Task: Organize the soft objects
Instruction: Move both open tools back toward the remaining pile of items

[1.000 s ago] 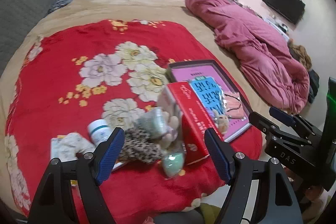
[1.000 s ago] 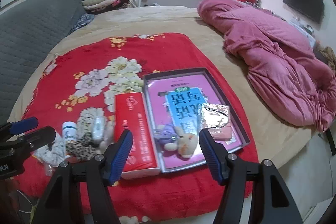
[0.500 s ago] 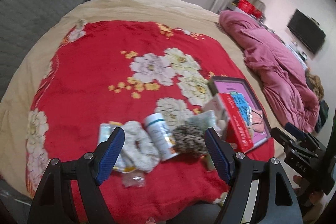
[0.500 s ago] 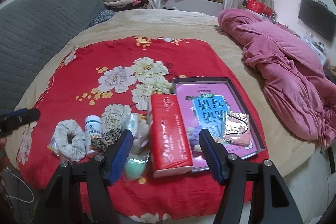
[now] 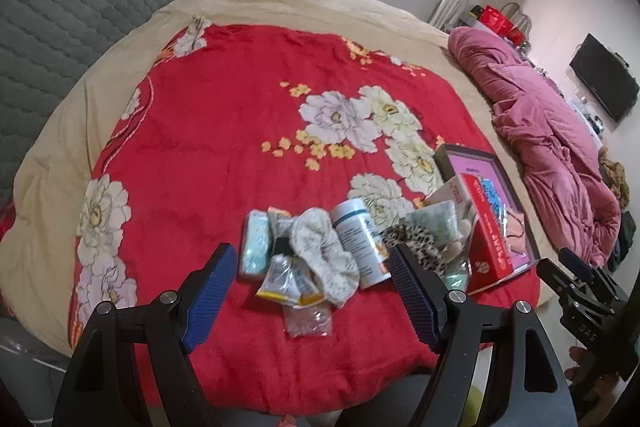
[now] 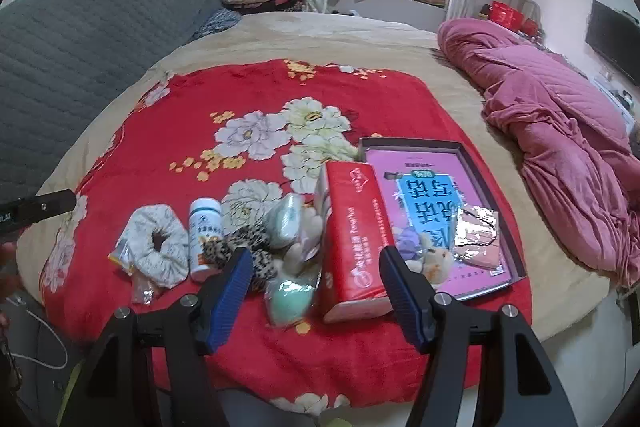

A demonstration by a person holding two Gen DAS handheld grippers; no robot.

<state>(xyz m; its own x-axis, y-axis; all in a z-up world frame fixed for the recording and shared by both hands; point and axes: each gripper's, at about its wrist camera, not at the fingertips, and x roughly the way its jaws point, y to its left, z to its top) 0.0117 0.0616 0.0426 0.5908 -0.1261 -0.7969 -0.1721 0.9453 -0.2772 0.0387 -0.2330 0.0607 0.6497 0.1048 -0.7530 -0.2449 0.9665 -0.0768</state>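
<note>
The left gripper has swung leftward, away from the red tissue pack, and now hovers empty, jaws spread, over the white scrunchie, which lies left of that pack. The right gripper, likewise wide and empty, sits farther off.

"DAS" on the right claw; other printing on box and bottle illegible.

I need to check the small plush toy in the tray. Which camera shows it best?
The right wrist view: the plush toy lies unobstructed at the tray's near end, beside the red tissue pack. In the left wrist view, the tissue pack hides it.
</note>
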